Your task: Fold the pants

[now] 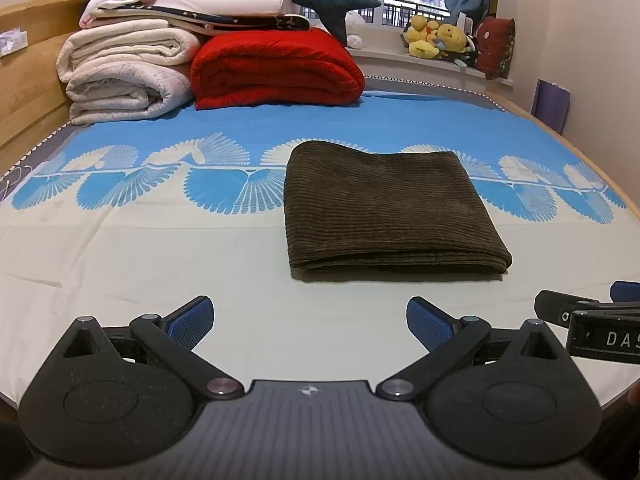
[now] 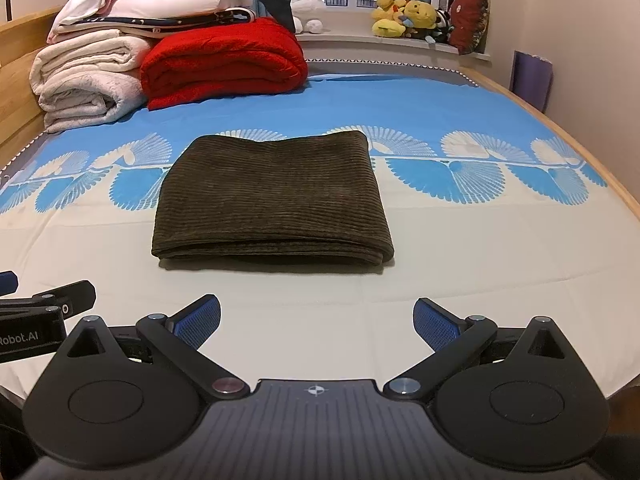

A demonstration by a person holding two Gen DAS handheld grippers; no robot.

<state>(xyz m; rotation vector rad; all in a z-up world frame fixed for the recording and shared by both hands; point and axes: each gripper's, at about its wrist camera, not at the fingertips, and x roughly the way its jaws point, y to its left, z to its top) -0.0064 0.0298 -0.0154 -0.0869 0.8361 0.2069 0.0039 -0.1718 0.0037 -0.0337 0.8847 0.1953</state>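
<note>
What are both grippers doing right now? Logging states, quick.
Left gripper: open, holding nothing, short of the folded pants.
Right gripper: open, holding nothing.

pants [image 2: 272, 200] on bed [image 2: 440, 280] (blankets [image 2: 224, 60] behind)

Right gripper [image 1: 592, 320] cut off at frame edge, folded pants' [image 2: 272, 196] inner layers hidden, perhaps uneven

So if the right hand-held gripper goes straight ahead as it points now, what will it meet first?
Probably the folded pants. The open right hand-held gripper faces their near edge, with only bare bed sheet between; whether it would pass above them is unclear.
</note>
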